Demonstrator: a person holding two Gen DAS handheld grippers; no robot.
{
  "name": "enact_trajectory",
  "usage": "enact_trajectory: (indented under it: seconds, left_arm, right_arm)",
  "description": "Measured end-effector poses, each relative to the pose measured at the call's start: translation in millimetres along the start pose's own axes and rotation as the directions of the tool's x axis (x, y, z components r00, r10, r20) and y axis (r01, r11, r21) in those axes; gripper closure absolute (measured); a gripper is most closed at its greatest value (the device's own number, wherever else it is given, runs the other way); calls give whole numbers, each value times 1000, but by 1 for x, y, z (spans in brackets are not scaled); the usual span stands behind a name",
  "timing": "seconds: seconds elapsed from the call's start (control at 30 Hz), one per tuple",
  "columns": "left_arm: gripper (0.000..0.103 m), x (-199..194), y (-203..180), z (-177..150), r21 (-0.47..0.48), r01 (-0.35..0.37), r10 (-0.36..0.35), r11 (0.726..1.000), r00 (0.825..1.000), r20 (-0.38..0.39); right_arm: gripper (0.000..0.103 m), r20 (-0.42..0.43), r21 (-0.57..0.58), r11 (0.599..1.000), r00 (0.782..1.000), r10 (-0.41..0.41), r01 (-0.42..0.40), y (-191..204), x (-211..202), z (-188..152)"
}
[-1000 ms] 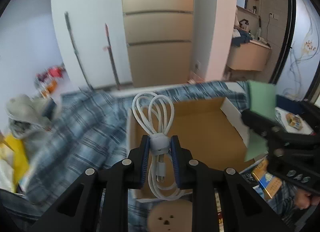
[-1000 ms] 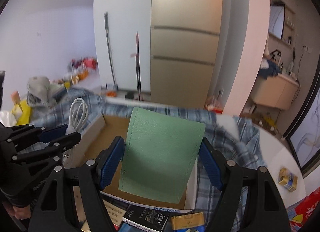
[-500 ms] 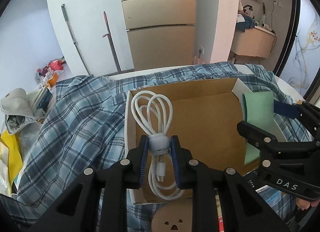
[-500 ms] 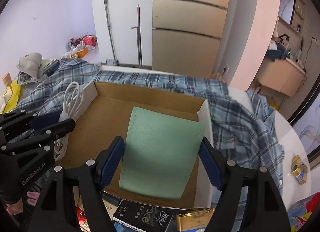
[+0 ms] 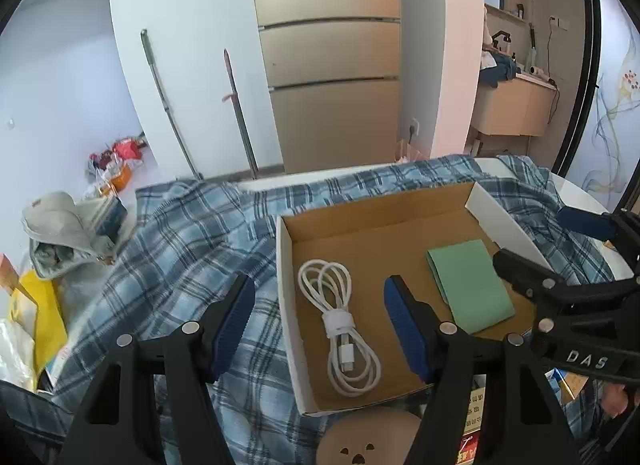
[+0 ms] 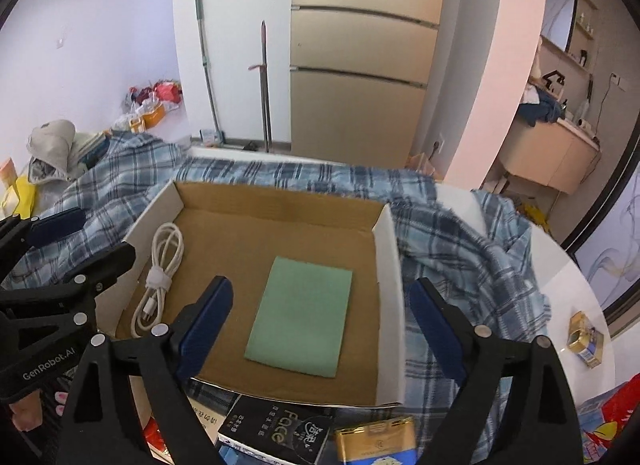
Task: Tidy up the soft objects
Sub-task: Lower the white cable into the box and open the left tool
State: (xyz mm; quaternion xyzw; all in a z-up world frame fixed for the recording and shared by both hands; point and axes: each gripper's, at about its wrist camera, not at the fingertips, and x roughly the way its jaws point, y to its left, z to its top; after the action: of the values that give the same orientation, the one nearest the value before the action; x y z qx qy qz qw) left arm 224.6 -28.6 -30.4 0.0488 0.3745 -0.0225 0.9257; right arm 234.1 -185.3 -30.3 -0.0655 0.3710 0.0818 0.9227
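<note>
Coiled white cable (image 5: 343, 321) and green cloth (image 6: 302, 313) lie flat in the cardboard box (image 6: 383, 265) — both light, limp.

Take cable at its strap; cloth by an edge. Left gripper (image 5: 320, 319) and right gripper (image 6: 320, 327) hover level over the box on the plaid blanket (image 5: 172, 249) — jaws spread wide, holding nothing.

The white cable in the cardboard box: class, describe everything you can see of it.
The white cable is a smooth, plastic-looking charging lead, coiled into long loops and cinched at the middle by a white strap. A plug end shows below the strap. It lies flat on the brown floor of the cardboard box, along its left wall, apart from the green cloth. Nothing grips it.
</note>
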Motion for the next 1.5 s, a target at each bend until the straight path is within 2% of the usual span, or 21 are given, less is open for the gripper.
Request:
enact_trajectory:
  seconds: [0.13, 0.27, 0.4, 0.5, 0.53, 0.6, 0.7, 0.73, 0.8, 0.83, 0.9, 0.93, 0.97, 1.03, 1.1, 1.17, 1.33, 1.43, 1.5]
  left_arm:
    - [34, -23, 3, 5, -7, 15, -15, 1000, 999, 37]
    - [34, -69, 12, 13, -25, 30, -25, 999, 987, 158]
    - [34, -118, 18, 19, -48, 52, -37, 998, 962, 270]
    - [34, -155, 23, 16, -57, 58, -33, 997, 931, 364]
    - [34, -171, 24, 13, -57, 55, -27, 997, 914, 406]
    - [31, -193, 24, 7, -55, 33, -4, 998, 890, 456]
    - [23, -222, 26, -5, -58, 30, 5, 998, 847, 531]
    - [17, -232, 26, -9, -57, 27, 8, 998, 833, 554]
    - [16, -247, 25, -16, -49, 28, 7, 998, 805, 593]
    - [16, -256, 25, -21, -49, 27, 9, 998, 784, 620]
    - [13, -268, 25, -30, -45, 30, 7, 999, 758, 652]
    - [9, -273, 25, -34, -39, 37, -2, 999, 747, 665]
    - [0, -278, 25, -39, -34, 45, -10, 998, 730, 683]
    - [0, -285, 25, -51, -26, 37, -7, 999, 698, 716]
    - [0, -287, 23, -61, -26, 20, 5, 999, 677, 736]
    - [0, -284, 20, -70, -14, 18, -2, 1000, 673, 739]
    - [0, -261, 17, -92, 8, 49, -40, 999, 694, 719]
    - [0, -245, 18, -108, 6, 59, -46, 998, 702, 711]
    - [0, -231, 18, -115, 5, 57, -44, 998, 715, 697]
  right_arm:
    - [14, 35, 9, 1000, 999, 3, -3, -2, -14, 5]
    - [14, 101, 16, 1000, 995, 8, -10, -5, -40, 11]
    - [14, 202, 21, 1000, 979, 6, -11, -6, -81, 16]
    - [14, 282, 32, 999, 959, -5, -4, -5, -116, 15]
    - [14, 308, 38, 999, 951, -11, -1, -6, -127, 14]
    - [13, 379, 62, 998, 925, -26, 2, -6, -151, 8]
    - [8, 494, 78, 997, 868, -48, 11, -3, -186, -5]
    - [8, 520, 75, 997, 852, -62, 26, -1, -195, -8]
    - [6, 570, 78, 995, 816, -96, 62, 4, -213, -16]
    - [3, 594, 76, 995, 798, -102, 71, 7, -220, -19]
    - [0, 646, 82, 994, 755, -110, 75, 11, -234, -28]
    - [0, 674, 91, 993, 729, -116, 73, 12, -241, -33]
    - [0, 697, 99, 993, 707, -119, 69, 13, -247, -38]
    - [0, 732, 105, 992, 670, -123, 67, 16, -254, -48]
    - [0, 757, 113, 991, 639, -136, 77, 19, -257, -57]
    - [0, 768, 108, 991, 626, -137, 85, 22, -257, -63]
    - [0, 774, 115, 990, 617, -141, 83, 22, -244, -83]
    - [0, 770, 137, 987, 619, -156, 78, 20, -235, -96]
    - [0, 761, 156, 986, 630, -158, 60, 16, -228, -104]
